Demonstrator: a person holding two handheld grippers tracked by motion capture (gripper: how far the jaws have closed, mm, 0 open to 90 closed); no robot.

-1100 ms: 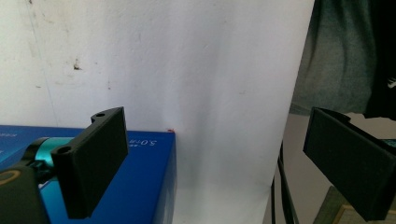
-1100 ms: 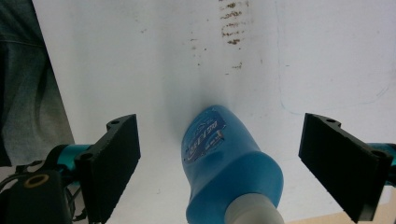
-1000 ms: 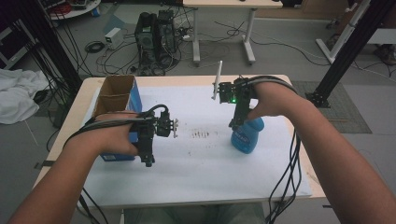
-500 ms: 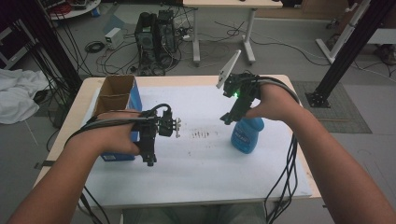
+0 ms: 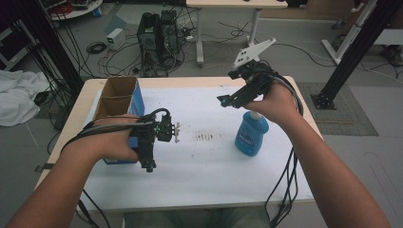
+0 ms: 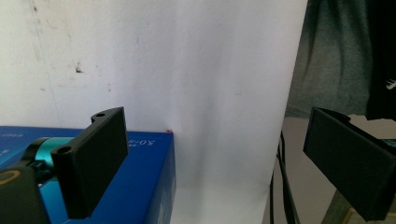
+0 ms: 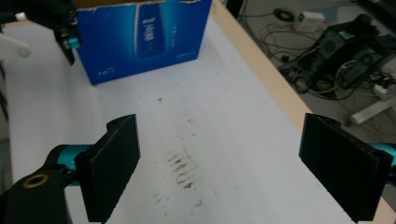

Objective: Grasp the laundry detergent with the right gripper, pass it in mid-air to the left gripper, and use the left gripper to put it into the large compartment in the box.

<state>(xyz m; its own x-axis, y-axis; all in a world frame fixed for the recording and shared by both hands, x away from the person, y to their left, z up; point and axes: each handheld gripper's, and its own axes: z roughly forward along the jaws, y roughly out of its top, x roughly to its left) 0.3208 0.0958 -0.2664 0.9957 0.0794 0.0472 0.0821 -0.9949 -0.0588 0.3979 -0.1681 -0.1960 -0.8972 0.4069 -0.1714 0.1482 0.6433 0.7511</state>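
A person works at a white-covered worktop with a handheld gripper in each hand. The right gripper hangs in the air above a blue plastic bottle standing upright at the worktop's right side; its jaws are spread wide and empty. The left gripper, jaws also spread, sits low beside a blue cardboard box with an open top. Apparently the bottle stands free between grasps; the next move calls for lowering a gripper and closing squarely around the bottle.
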